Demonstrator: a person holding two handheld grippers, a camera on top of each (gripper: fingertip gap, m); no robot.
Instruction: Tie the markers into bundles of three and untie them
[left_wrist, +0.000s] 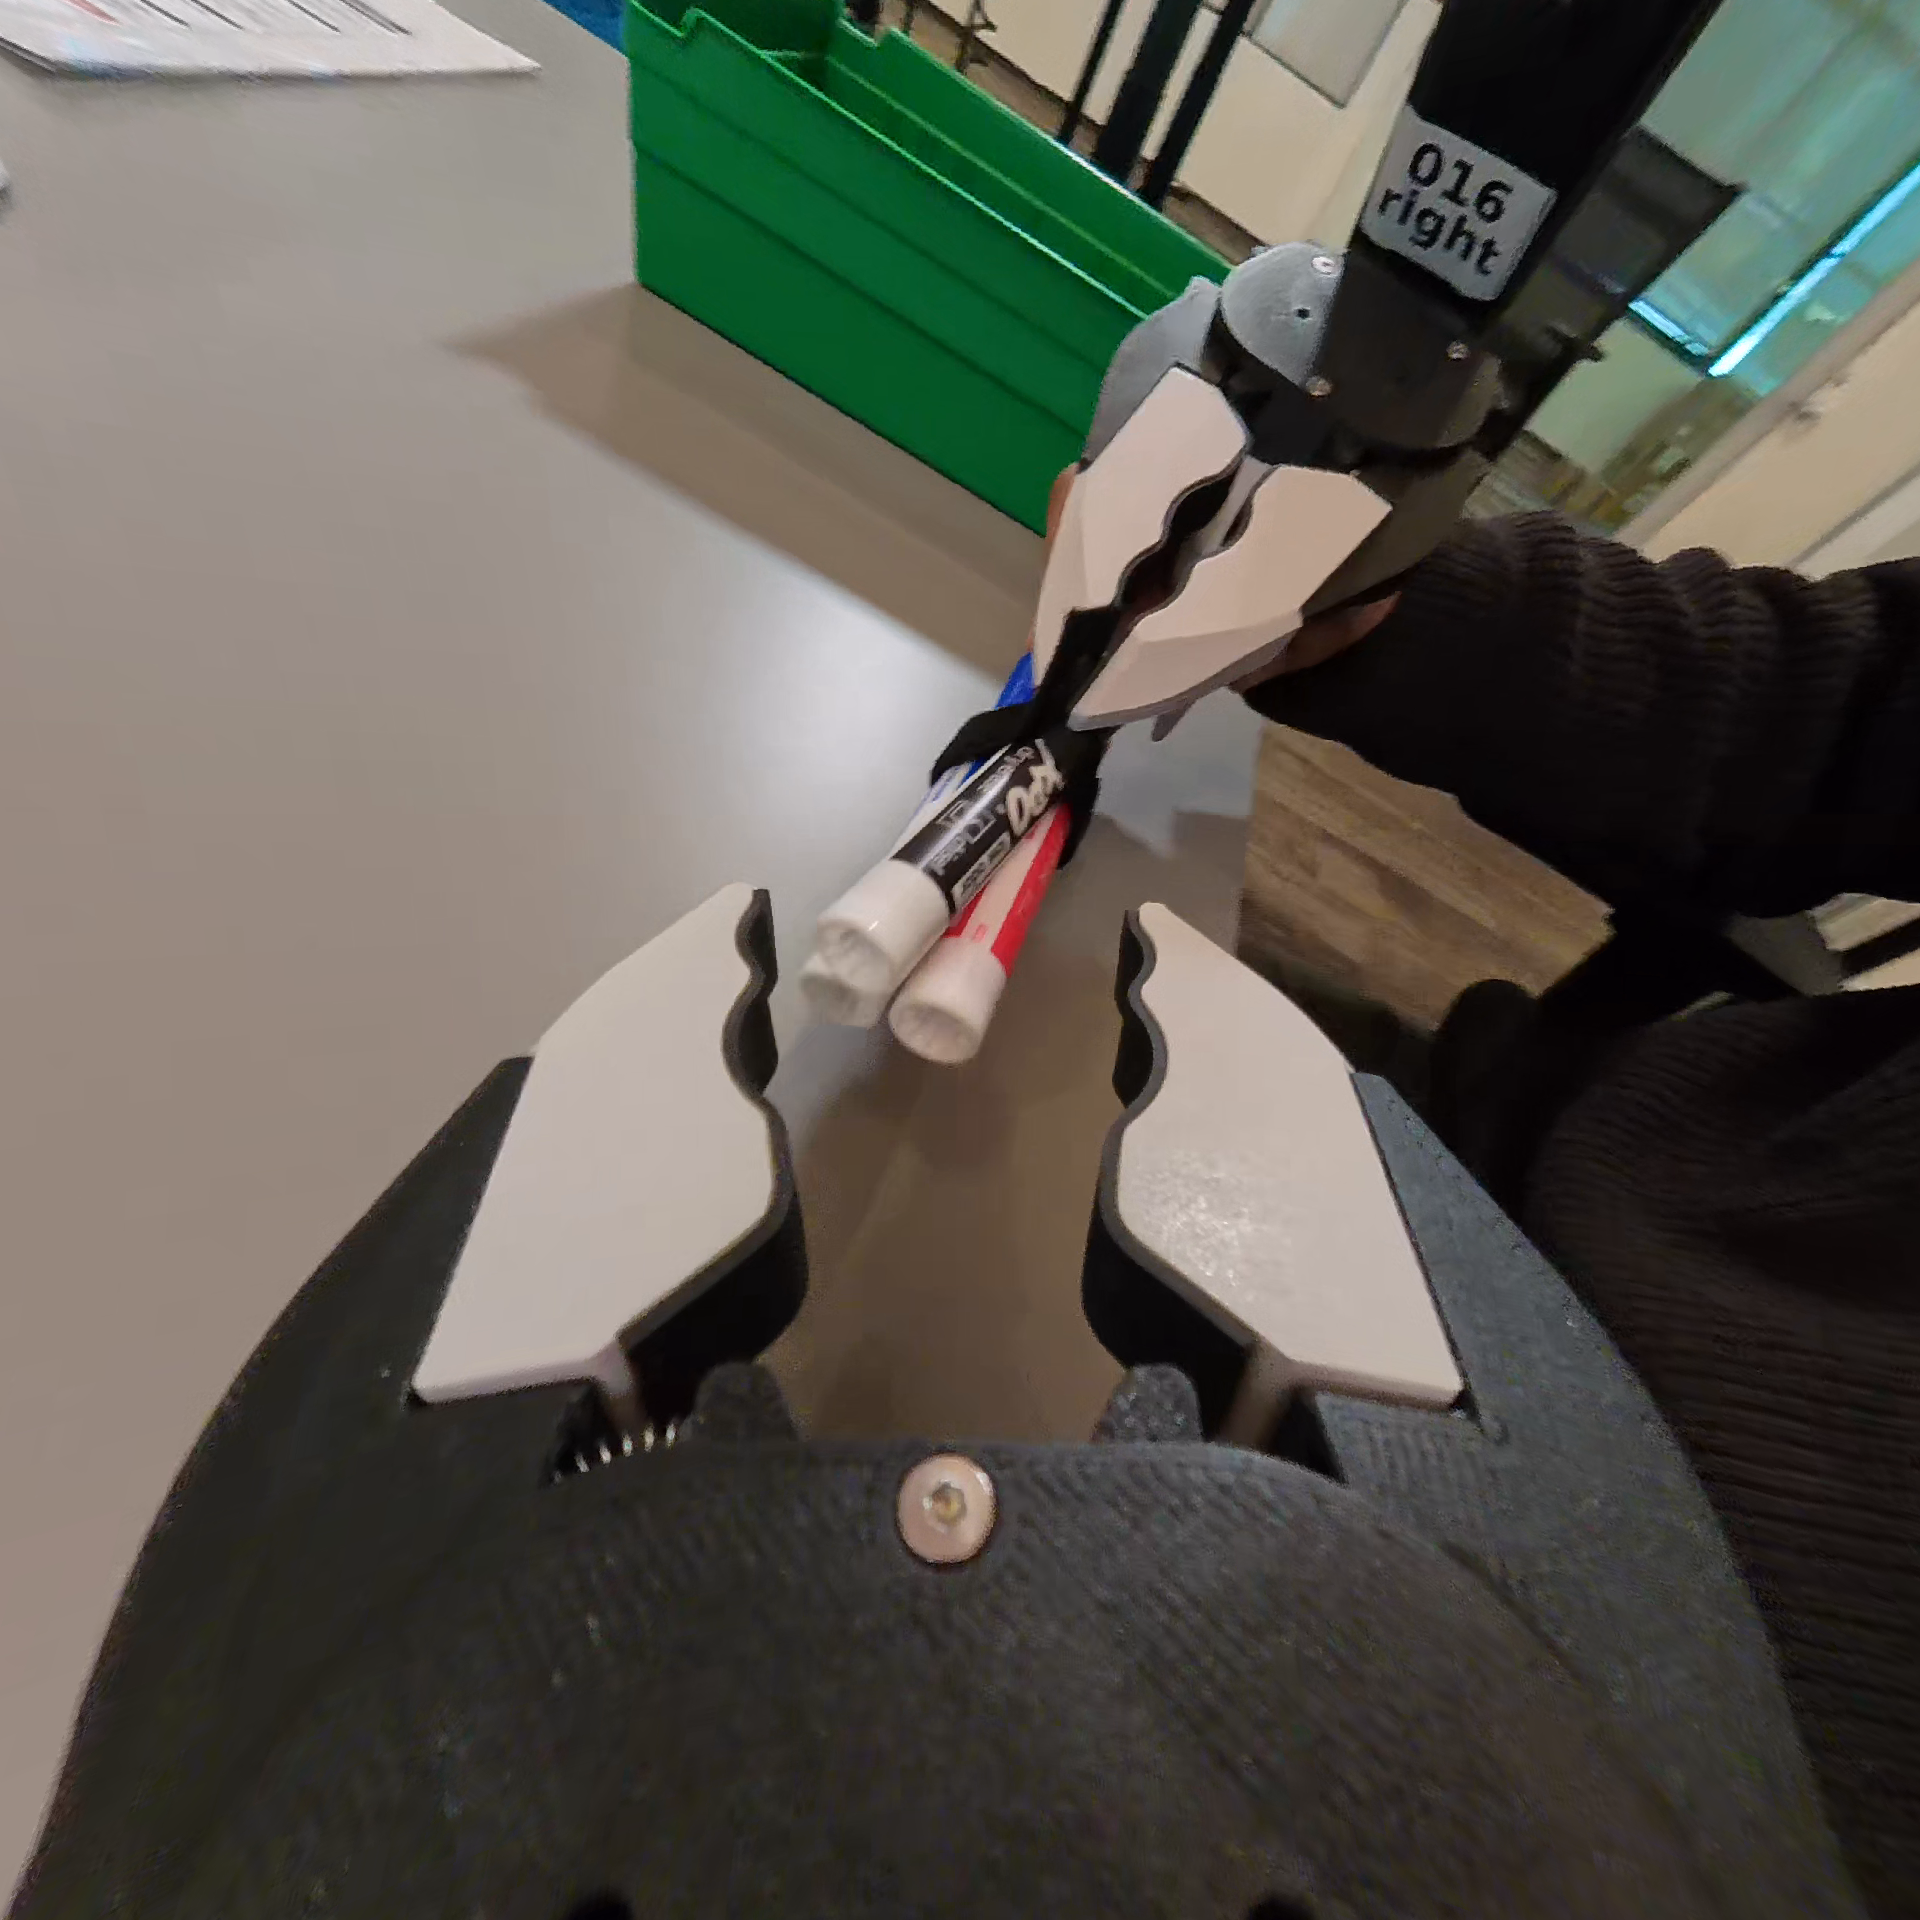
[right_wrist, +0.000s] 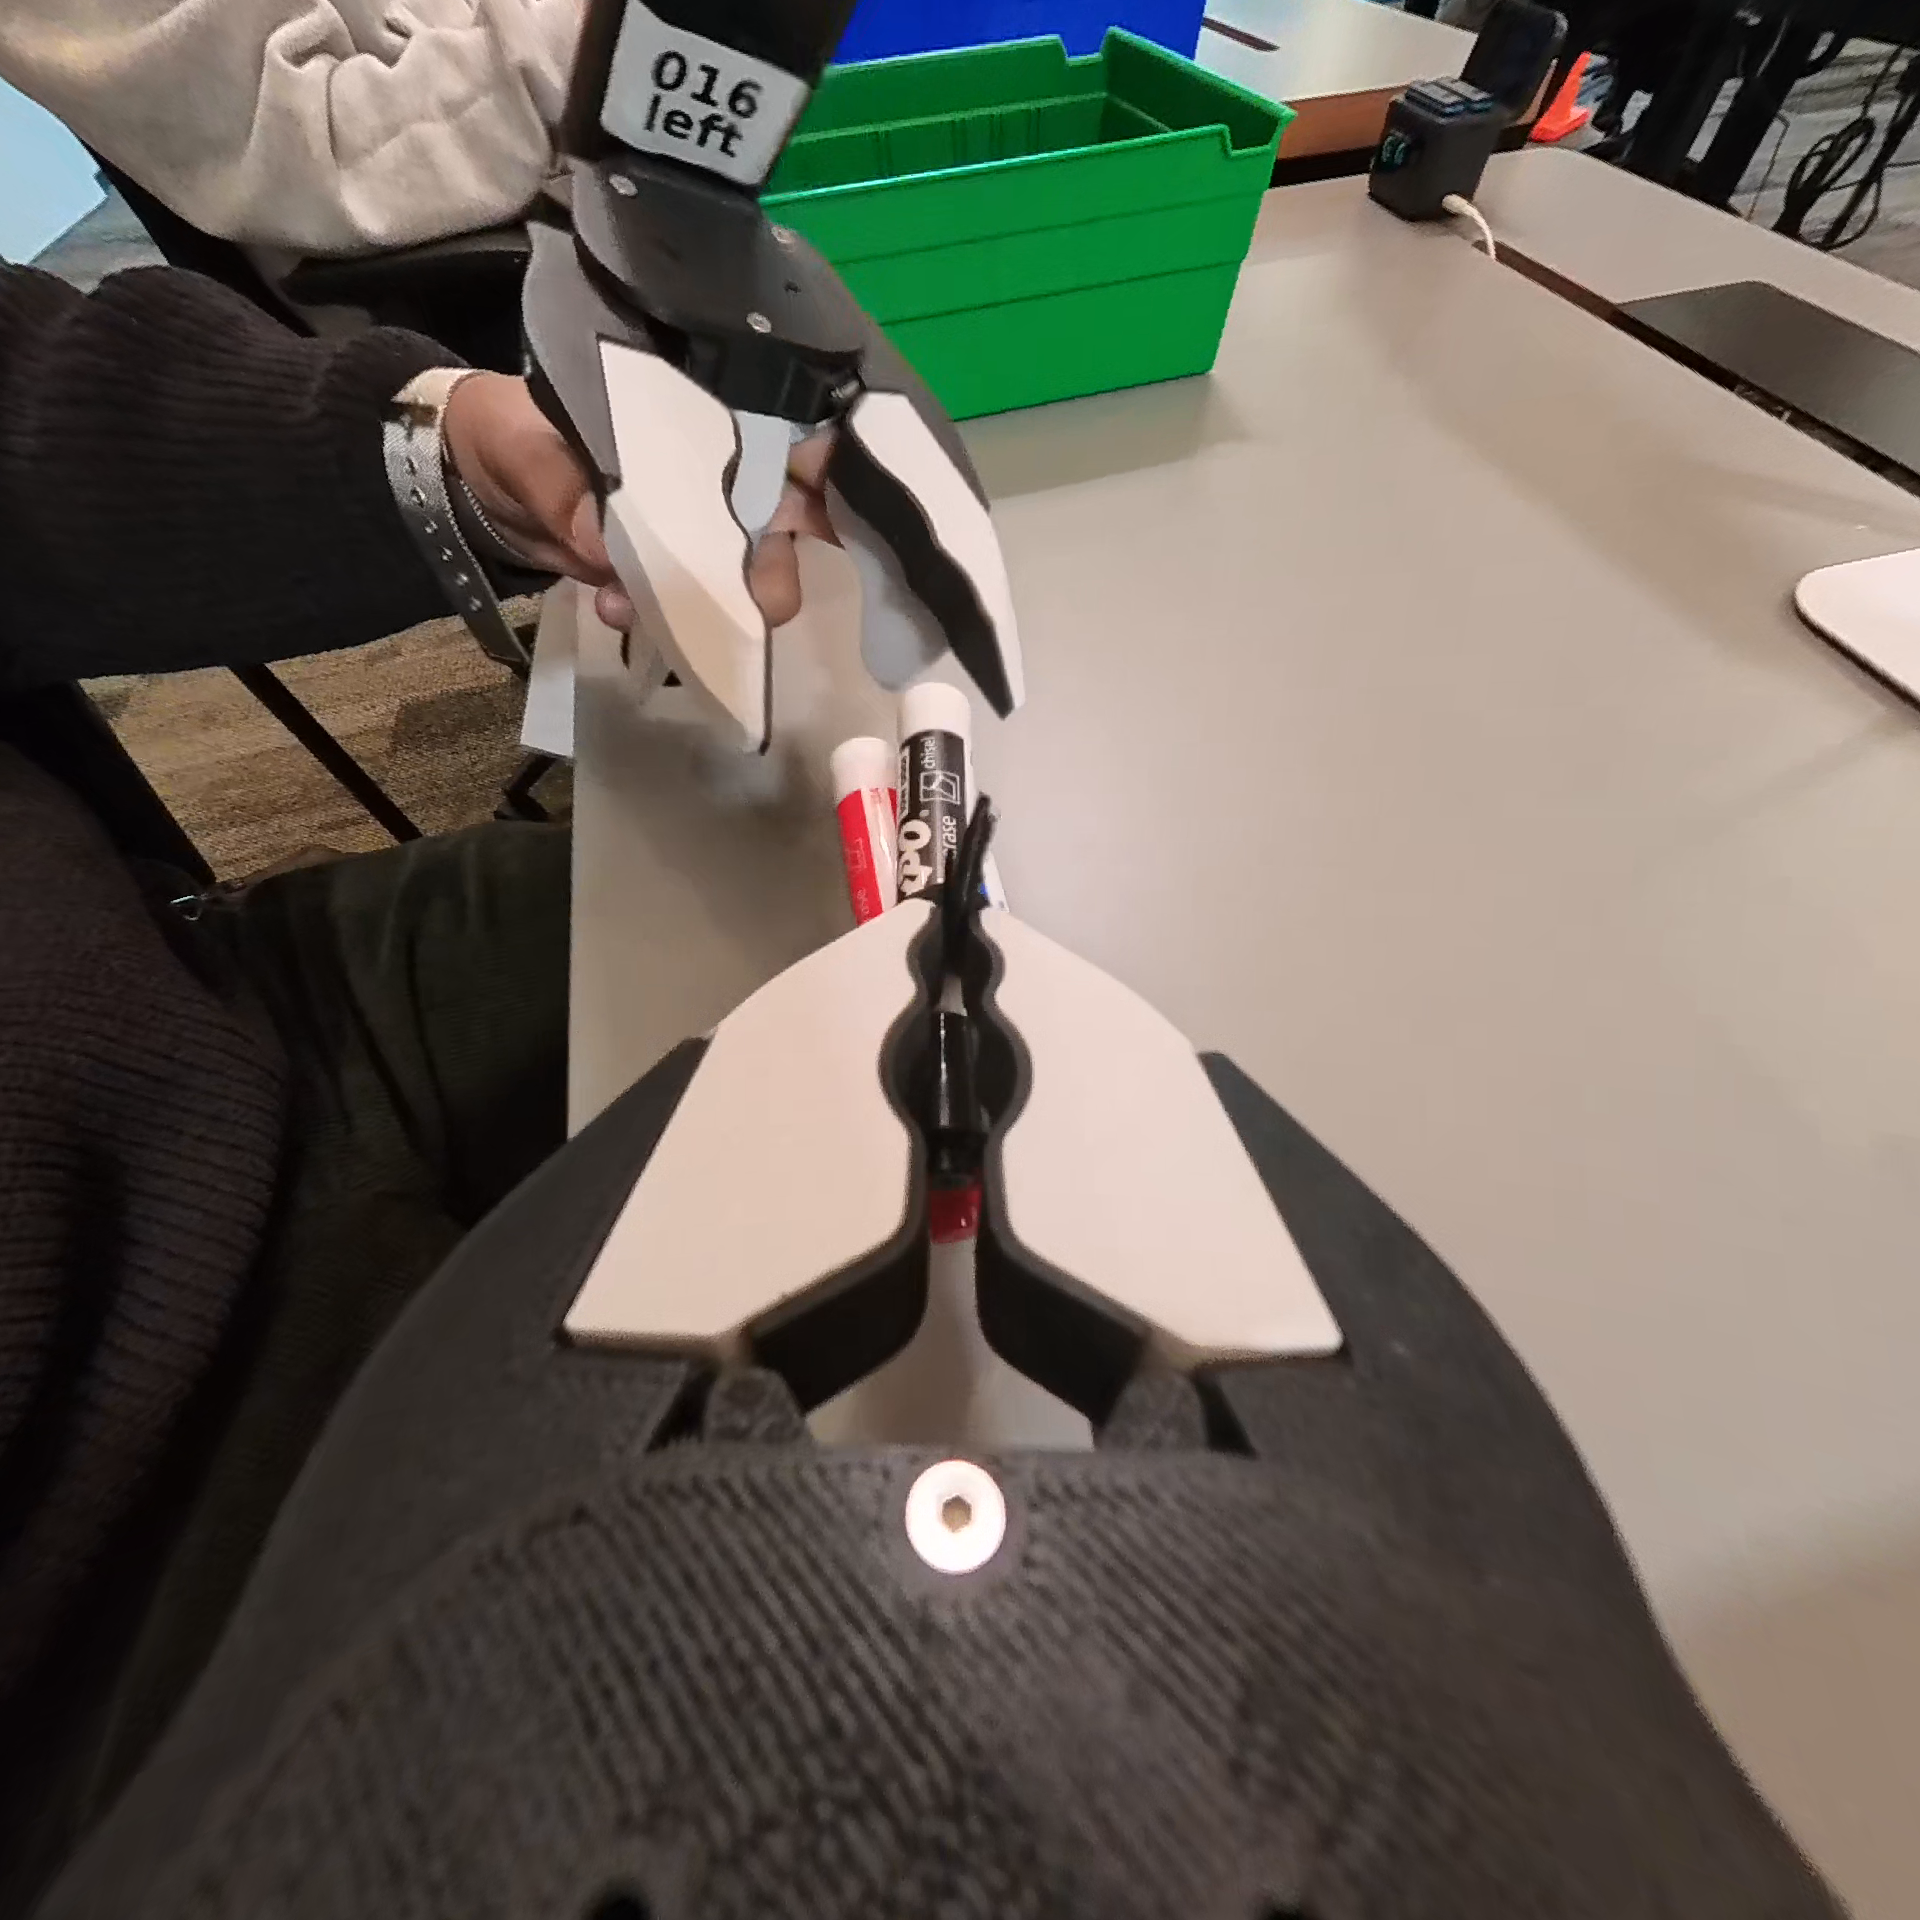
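Left wrist view: the left gripper (left_wrist: 945, 966) has its jaws spread wide and empty, aimed at the bundle of markers (left_wrist: 940, 904), whose white butt ends sit just ahead of the fingertips, apart from them. A black band (left_wrist: 1023, 727) wraps the bundle; the right gripper (left_wrist: 1081, 675) pinches that band from above, so the markers hang tilted over the grey table (left_wrist: 312, 727). Beyond the bundle stands a green bin (left_wrist: 862, 291). Right wrist view: the right gripper (right_wrist: 951, 920) is closed on the black band (right_wrist: 961, 883), which runs back between the fingers, with the markers (right_wrist: 914, 821) projecting forward. Just past the markers hovers the left gripper (right_wrist: 883, 717), jaws parted; the green bin (right_wrist: 1039, 239) lies farther behind it.
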